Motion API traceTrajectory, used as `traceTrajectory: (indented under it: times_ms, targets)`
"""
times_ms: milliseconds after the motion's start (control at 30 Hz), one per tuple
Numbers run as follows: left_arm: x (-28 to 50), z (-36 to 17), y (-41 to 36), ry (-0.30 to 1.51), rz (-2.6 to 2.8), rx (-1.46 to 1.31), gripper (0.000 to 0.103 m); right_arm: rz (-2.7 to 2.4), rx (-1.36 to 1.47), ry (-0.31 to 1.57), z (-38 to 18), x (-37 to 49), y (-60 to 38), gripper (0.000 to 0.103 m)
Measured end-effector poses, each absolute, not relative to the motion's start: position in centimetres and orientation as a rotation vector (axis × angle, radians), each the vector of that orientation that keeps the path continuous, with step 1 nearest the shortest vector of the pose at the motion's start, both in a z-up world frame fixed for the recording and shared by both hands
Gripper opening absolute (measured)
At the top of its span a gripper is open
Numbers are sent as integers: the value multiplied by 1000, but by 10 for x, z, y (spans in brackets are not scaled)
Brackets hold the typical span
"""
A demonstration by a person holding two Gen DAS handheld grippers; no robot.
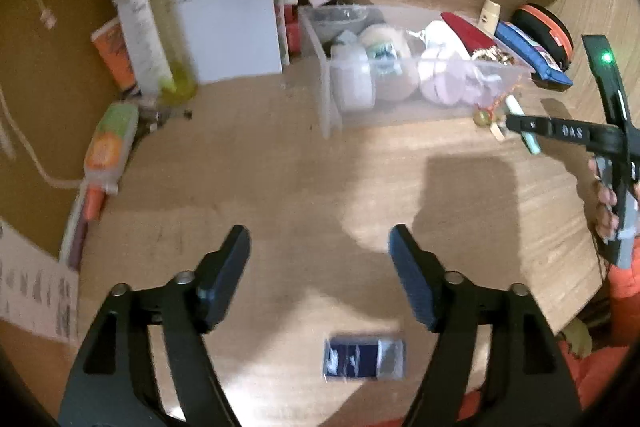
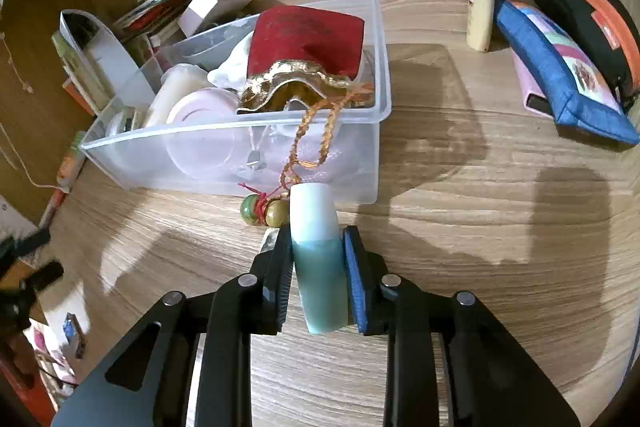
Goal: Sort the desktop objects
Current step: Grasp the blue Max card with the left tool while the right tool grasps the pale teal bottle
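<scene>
My right gripper (image 2: 318, 233) is shut on a teal tube with a white cap (image 2: 320, 267), which lies on the wooden desk just in front of a clear plastic bin (image 2: 240, 131). A red and gold pouch (image 2: 308, 35) tops the bin, and its braided cord with two beads (image 2: 264, 211) hangs over the front wall beside the cap. My left gripper (image 1: 320, 247) is open above the bare desk with nothing between its fingers. A small dark blue packet (image 1: 364, 357) lies flat just below it. In the left wrist view the right gripper (image 1: 512, 125) shows at the far right, by the bin (image 1: 320, 67).
A cream bottle (image 2: 480, 7), a blue fabric pouch (image 2: 560, 75) and a black and orange case (image 2: 592, 15) stand at the back right. Left of the bin are a white box (image 1: 224, 27), a tall green bottle (image 1: 152, 27), an orange-labelled tube (image 1: 110, 147) and printed paper (image 1: 36, 299).
</scene>
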State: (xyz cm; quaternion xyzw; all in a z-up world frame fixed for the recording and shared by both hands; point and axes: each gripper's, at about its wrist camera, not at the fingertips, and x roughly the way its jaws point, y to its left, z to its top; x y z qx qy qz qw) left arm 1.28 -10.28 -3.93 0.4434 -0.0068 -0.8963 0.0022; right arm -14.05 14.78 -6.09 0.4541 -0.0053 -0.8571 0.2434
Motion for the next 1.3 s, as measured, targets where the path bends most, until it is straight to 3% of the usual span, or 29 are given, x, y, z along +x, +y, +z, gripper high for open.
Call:
traceTrajectory:
  times_ms: [467, 600, 867, 1300]
  targets:
    - [58, -68, -88, -24, -2760, 1519, 78, -2407, 1059, 65, -39, -116, 139, 22]
    - [62, -70, -93, 30, -2794, 1511, 47, -2379, 1050, 64, -33, -112, 137, 22]
    - [55, -60, -86, -39, -2826, 1450, 47, -2381, 948, 73, -6, -96, 135, 22]
    - [-11, 17, -77, -21, -3013, 1151, 47, -2416, 896, 111, 29, -106, 126, 22]
